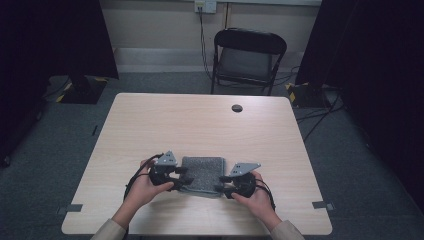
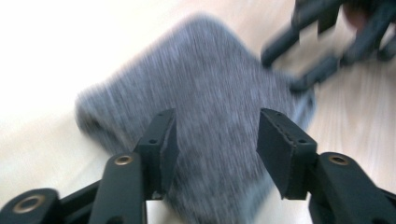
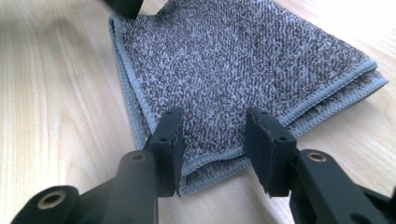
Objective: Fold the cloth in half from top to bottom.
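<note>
Two grippers: both are at the folded grey towel (image 1: 202, 175), one at each of its short sides, and both are released.
Towel place: it lies flat on the tabletop (image 1: 200, 125), folded in several layers, between the two grippers and close to the person's edge.
Left gripper (image 1: 181, 176): its jaws stand apart with a clear gap, and in the left gripper view the towel (image 2: 205, 116) lies directly ahead of and below them; that picture is blurred, but the pads (image 2: 280, 144) do not press on cloth.
Right gripper (image 1: 223, 183): in the right gripper view its jaws are also apart, one on each side of the near hemmed corner of the towel (image 3: 243, 60); the stitched edge runs just under the pads (image 3: 172, 140), and I see no pinch on it.
Other gripper seen: a dark jaw tip of the left gripper (image 3: 125, 6) is at the far corner of the towel in the right gripper view.
Step in hand: I judge this is the moment around a fold, with the cloth lying free and both grippers placed at its sides, either just let go or ready to take a new hold.
Next move: if another fold is wanted, each gripper needs to go lower until one pad slides under the hem, then clench on all layers together.
Care: the layers are loose, so a shallow pinch can lift only the top one.
</note>
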